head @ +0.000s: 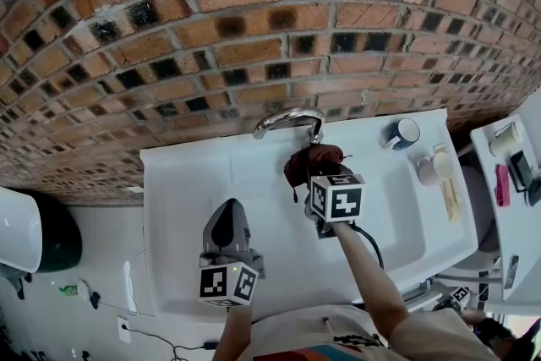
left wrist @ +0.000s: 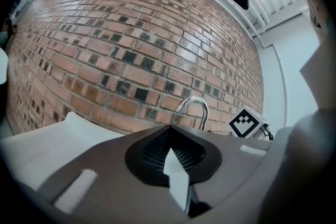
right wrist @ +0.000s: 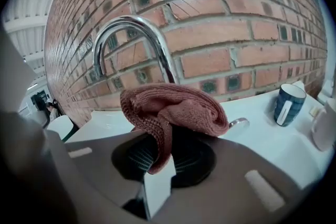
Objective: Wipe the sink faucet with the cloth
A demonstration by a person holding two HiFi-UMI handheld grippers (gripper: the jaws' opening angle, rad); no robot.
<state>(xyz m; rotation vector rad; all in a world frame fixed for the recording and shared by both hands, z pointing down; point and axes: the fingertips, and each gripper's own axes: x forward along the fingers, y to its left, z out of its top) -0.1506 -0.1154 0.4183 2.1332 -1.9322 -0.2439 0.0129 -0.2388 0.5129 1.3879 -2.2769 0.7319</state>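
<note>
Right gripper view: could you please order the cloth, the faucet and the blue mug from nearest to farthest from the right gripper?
1. The cloth, clamped in the right gripper.
2. The faucet, straight ahead, just behind the cloth.
3. The mug, farther off at the right.
</note>
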